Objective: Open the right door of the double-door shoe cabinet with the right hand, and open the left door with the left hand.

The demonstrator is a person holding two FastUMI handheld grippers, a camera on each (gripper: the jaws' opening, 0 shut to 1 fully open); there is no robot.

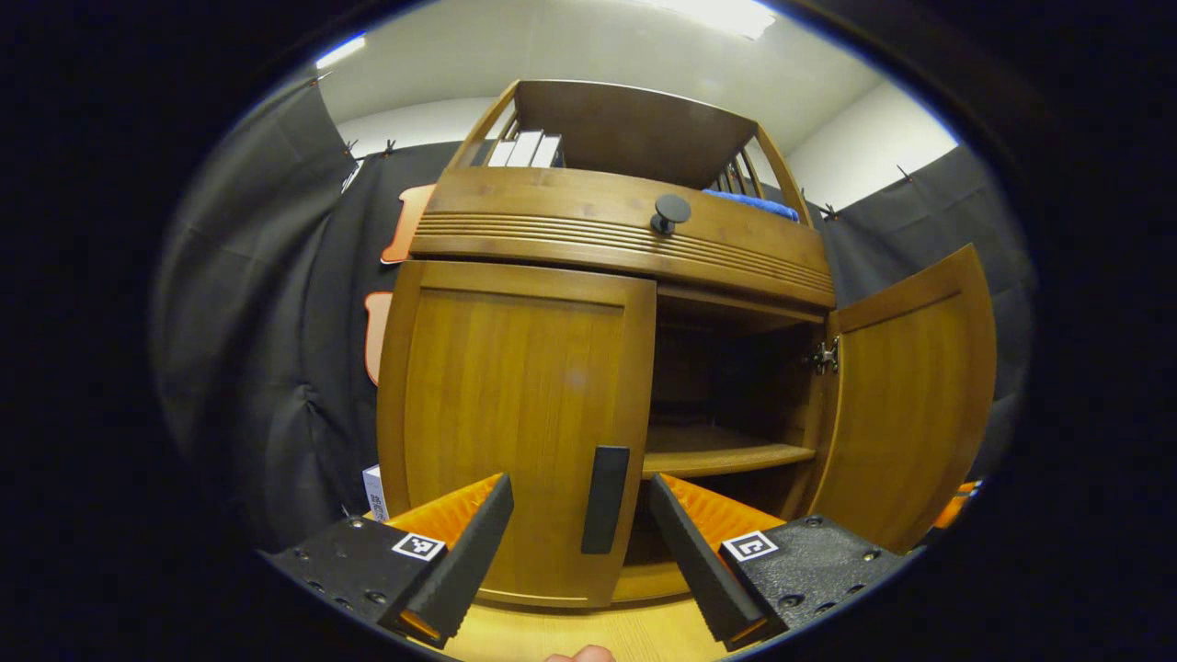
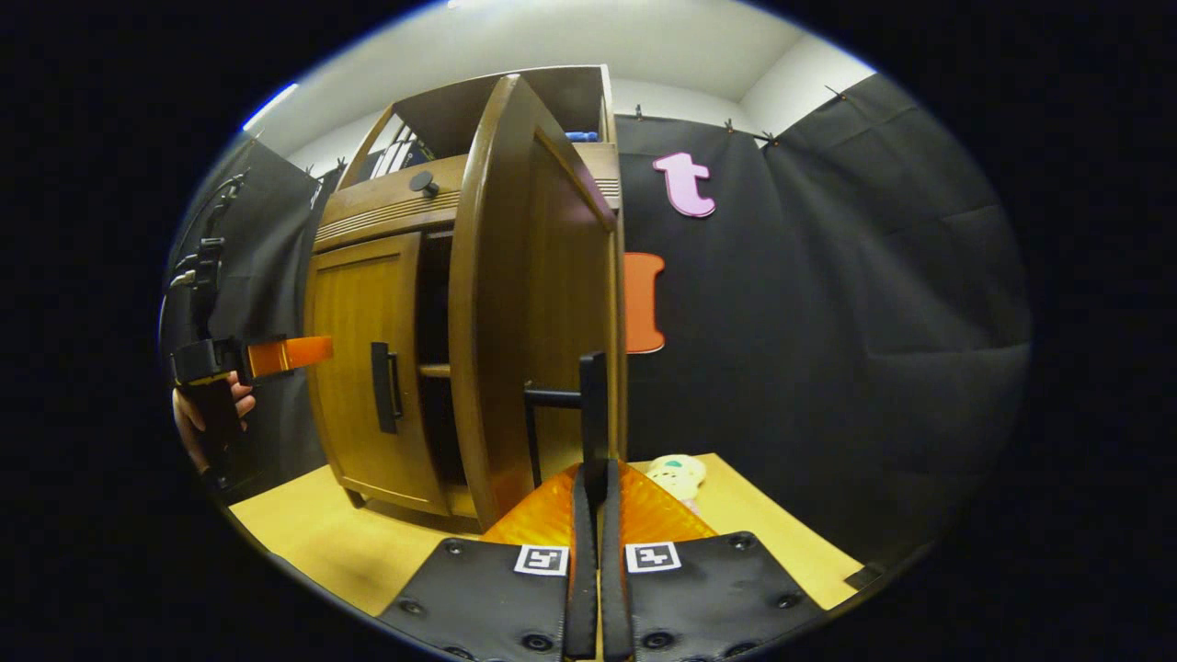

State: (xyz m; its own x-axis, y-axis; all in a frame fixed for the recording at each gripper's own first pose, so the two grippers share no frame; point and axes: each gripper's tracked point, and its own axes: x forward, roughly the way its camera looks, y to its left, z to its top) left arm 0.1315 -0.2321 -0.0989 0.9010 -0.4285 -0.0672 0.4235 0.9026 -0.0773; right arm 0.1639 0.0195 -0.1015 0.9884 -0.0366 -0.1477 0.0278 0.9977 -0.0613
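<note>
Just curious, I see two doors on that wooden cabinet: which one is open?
The right door is open, swung out so the shelf inside shows. The left door lies flat and closed, the open left tool in front of its handle.

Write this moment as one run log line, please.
right door: open | right gripper: shut on right handle | left door: closed | left gripper: open, before left handle

Clutter around the cabinet
White books [image 1: 526, 148] upper centre, blue cloth [image 1: 751, 202] upper right of them, small white box [image 1: 374, 492] lower left; pale round toy [image 2: 676, 474] on tabletop [image 2: 313, 542], lower centre.
</note>
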